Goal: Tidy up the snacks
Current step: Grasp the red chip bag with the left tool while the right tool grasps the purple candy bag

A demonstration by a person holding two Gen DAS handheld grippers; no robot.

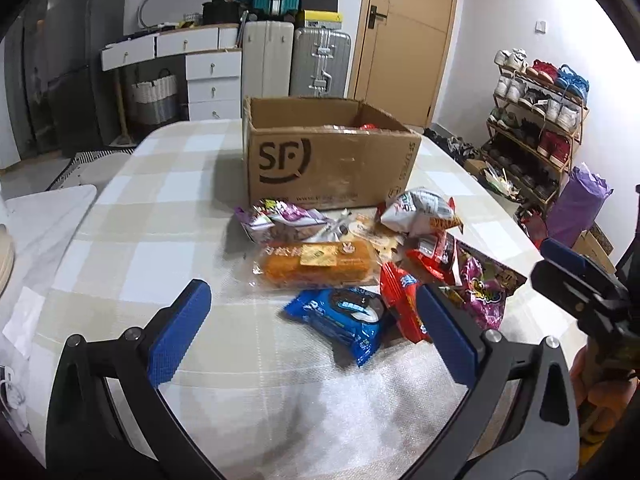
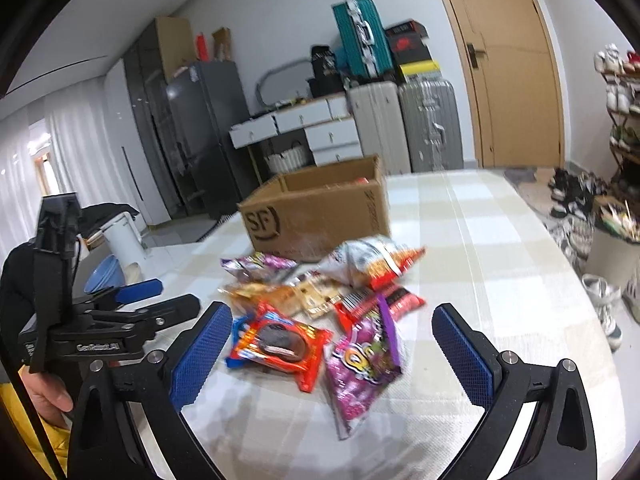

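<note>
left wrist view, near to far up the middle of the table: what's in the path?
left gripper, open → blue cookie pack → orange cake pack → purple snack bag → SF cardboard box.

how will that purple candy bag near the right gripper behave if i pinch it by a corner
The purple candy bag lies flat with a crinkled, glossy film, so it will probably droop and may slip between the pads. It looks thin, so likely light. Its top edge seems tucked under the red packet, which may drag along.
</note>
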